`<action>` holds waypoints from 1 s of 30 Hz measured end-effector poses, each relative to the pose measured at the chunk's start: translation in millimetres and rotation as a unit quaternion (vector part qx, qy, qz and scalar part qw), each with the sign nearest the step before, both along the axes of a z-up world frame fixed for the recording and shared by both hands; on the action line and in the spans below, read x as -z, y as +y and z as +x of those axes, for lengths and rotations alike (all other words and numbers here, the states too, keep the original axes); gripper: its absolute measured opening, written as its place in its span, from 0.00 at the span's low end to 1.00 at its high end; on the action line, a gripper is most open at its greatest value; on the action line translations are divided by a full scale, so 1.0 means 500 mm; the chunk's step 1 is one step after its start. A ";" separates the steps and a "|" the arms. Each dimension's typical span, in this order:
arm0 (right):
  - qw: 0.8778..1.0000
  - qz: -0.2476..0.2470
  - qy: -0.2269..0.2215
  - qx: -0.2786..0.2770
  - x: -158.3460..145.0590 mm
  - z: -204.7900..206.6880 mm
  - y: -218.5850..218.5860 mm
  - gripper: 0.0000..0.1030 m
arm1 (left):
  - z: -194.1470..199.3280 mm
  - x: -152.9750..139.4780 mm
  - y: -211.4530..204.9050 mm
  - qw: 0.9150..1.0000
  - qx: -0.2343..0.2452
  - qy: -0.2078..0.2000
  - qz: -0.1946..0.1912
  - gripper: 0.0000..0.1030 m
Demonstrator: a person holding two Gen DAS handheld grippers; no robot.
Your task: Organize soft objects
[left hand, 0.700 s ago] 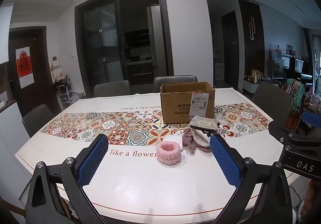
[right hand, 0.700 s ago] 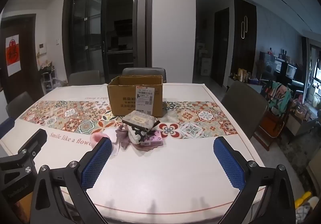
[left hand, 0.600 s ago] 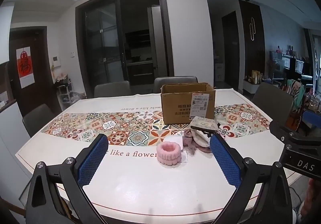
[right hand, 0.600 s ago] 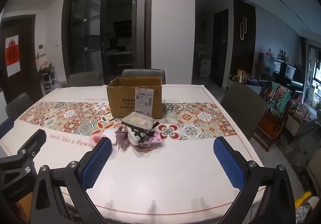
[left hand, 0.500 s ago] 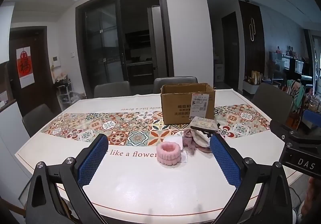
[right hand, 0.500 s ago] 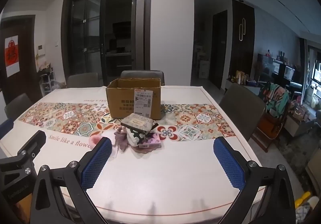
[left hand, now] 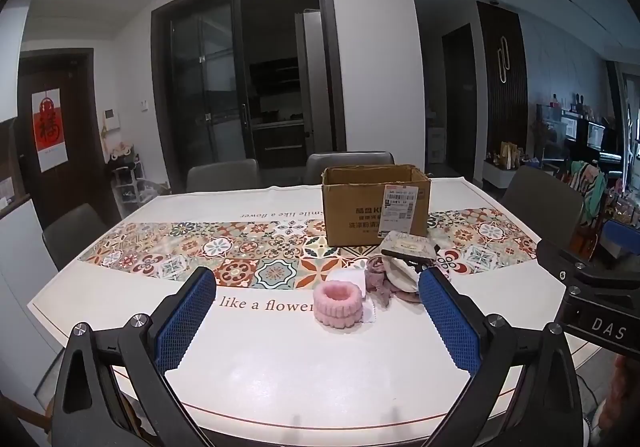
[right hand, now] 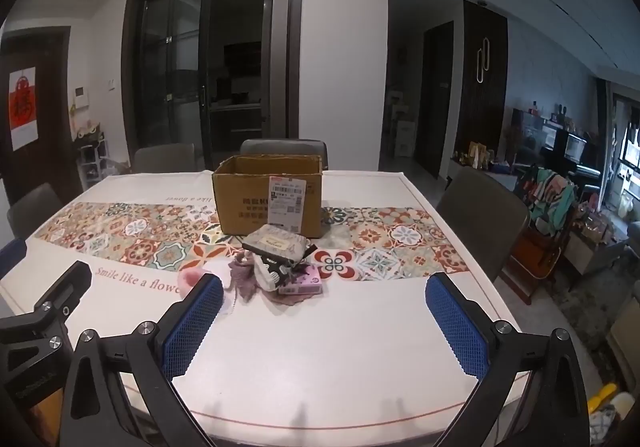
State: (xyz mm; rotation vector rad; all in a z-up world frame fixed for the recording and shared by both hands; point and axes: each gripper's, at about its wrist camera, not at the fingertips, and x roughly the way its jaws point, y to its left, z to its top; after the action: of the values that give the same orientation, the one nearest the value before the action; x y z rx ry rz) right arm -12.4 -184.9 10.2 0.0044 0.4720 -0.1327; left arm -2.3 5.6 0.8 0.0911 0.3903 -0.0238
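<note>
**Both tongs wide open, soft pile untouched in front of the box**

The left gripper [left hand: 316, 313] and right gripper [right hand: 324, 317] both hang over the near edge of the table [left hand: 280, 367], jaws spread wide with nothing between the pads.

The pink fluffy headband [left hand: 339, 303] sits on the near white part of the cloth, just left of a small heap: mauve fabric [right hand: 245, 277], a flat patterned pouch [right hand: 277, 241] on top, and a pink packet [right hand: 301, 284] at its right. The open cardboard box [right hand: 268, 199] stands just behind, on the far side of the heap.

The headband looks light and squashy; I'd pinch across its ring wall, where the plush will give without slipping. The mauve fabric is limp and likely to drag its neighbours, so a bunched fold is the better hold.

Against the earlier views, the right wrist view shows the heap and box a little higher and farther left; the left view barely differs.
</note>
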 end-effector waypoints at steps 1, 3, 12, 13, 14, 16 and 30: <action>1.000 0.000 0.000 0.000 -0.001 0.001 0.001 1.00 | 0.000 0.000 0.000 1.000 0.000 0.000 0.000 1.00; 1.000 0.000 0.000 0.000 -0.003 0.001 0.002 1.00 | -0.001 0.001 0.001 1.000 0.001 0.000 -0.001 1.00; 1.000 -0.002 -0.001 -0.003 -0.003 0.000 0.005 1.00 | -0.002 -0.003 0.008 1.000 0.006 0.002 -0.003 1.00; 1.000 -0.001 0.000 -0.002 -0.003 0.000 0.005 1.00 | -0.002 -0.003 0.008 1.000 0.006 0.002 -0.003 1.00; 1.000 0.000 0.000 -0.001 -0.004 -0.001 0.004 1.00 | -0.002 -0.003 0.007 1.000 0.006 0.002 -0.003 1.00; 1.000 0.001 0.000 0.000 -0.005 -0.001 0.003 1.00 | -0.002 -0.004 0.007 1.000 0.006 0.002 -0.003 1.00; 1.000 0.000 0.000 -0.002 -0.004 -0.001 0.003 1.00 | -0.003 -0.004 0.006 1.000 0.006 0.002 -0.002 1.00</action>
State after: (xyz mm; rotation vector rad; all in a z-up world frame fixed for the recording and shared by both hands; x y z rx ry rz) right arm -12.9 -183.5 12.1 0.0043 0.4720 -0.1291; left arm -3.7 8.4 2.6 0.0892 0.3945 -0.0364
